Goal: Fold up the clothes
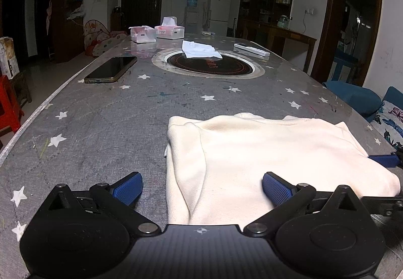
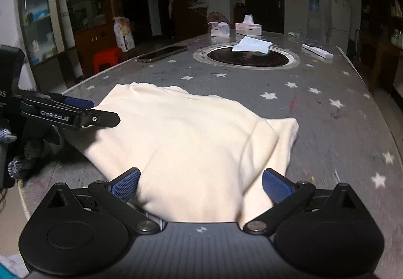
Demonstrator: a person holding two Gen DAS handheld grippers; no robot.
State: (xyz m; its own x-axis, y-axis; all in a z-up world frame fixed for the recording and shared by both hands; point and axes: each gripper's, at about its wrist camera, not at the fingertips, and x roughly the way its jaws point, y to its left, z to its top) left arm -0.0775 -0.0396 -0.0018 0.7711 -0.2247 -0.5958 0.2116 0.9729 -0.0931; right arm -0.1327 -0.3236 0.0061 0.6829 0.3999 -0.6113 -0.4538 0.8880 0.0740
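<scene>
Lying folded on the starry grey bench (image 1: 100, 128) is the cream sweater (image 1: 264, 153). The left gripper (image 1: 202, 187) and right gripper (image 2: 200, 184) are held at its near edge, fingers wide apart. Both corners should be pinched evenly, then lifted together.

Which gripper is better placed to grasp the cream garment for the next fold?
Probably the right gripper: its open jaws already straddle a raised bunch of the cream garment. The left gripper, also open, sits at the garment's left edge, half over the bare table.
</scene>
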